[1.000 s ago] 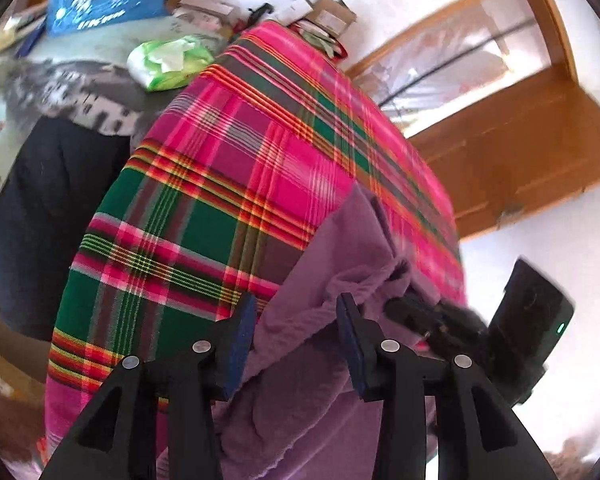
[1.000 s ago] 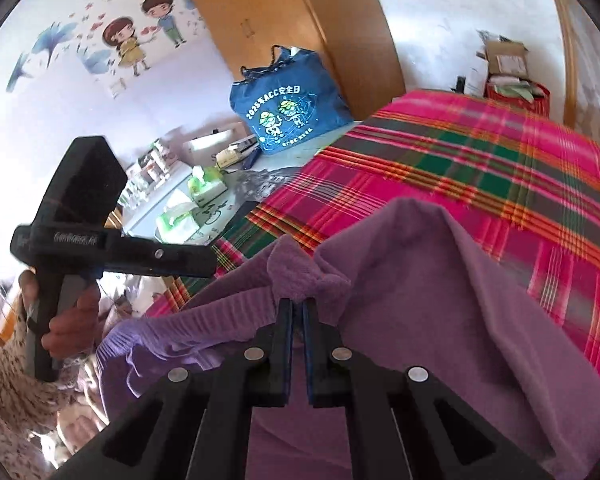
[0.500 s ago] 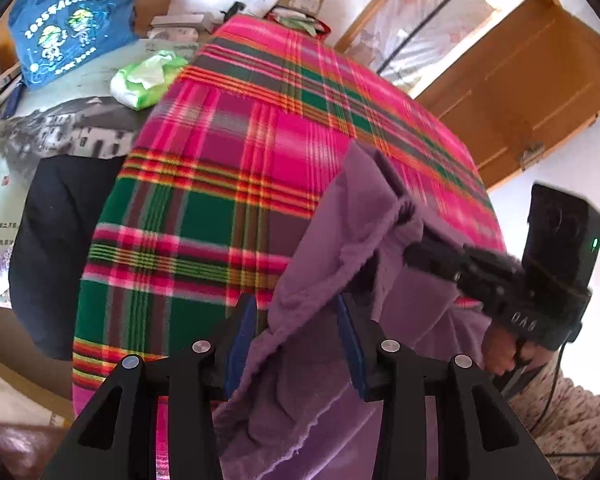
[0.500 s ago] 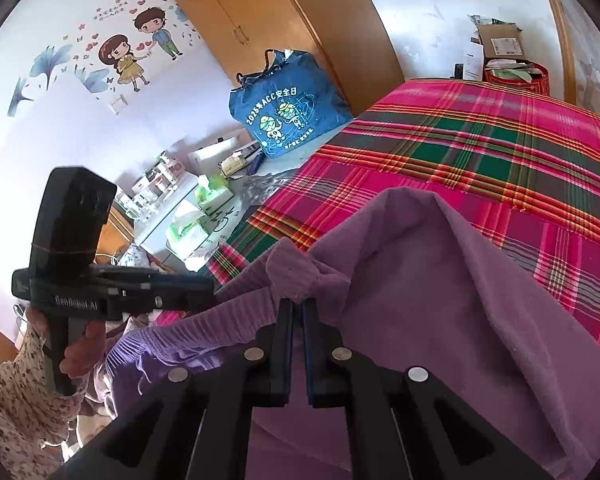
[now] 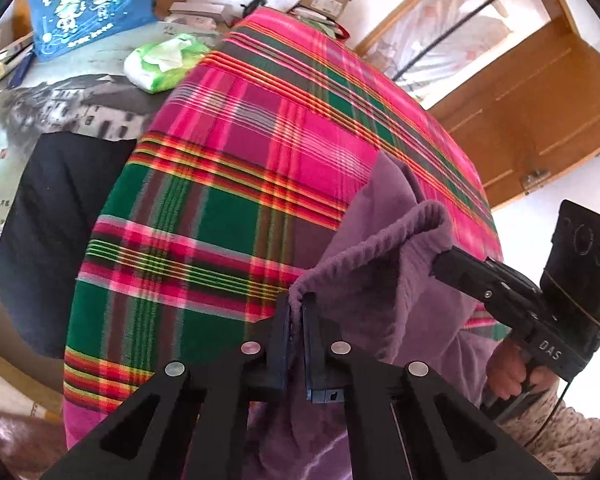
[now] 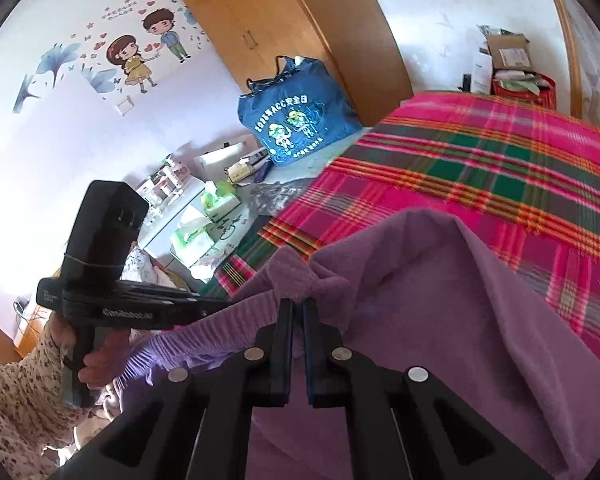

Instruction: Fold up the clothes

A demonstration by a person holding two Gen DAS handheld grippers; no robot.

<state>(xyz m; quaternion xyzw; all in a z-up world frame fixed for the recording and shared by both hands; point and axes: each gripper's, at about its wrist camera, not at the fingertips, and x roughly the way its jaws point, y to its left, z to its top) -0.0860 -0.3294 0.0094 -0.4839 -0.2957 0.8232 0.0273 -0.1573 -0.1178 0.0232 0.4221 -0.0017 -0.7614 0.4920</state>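
Over the near end of the plaid bed (image 5: 236, 184), I hold the purple garment (image 6: 440, 320) lifted: left gripper (image 5: 296, 312) and right gripper (image 6: 296, 312) jaws each clamp its ribbed hem, which runs straight between them.

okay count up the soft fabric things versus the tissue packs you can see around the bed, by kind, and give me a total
Purple garment: 1
Plaid blanket: 1
Blue tote bag: 1
Green tissue packs: 2
Total: 5
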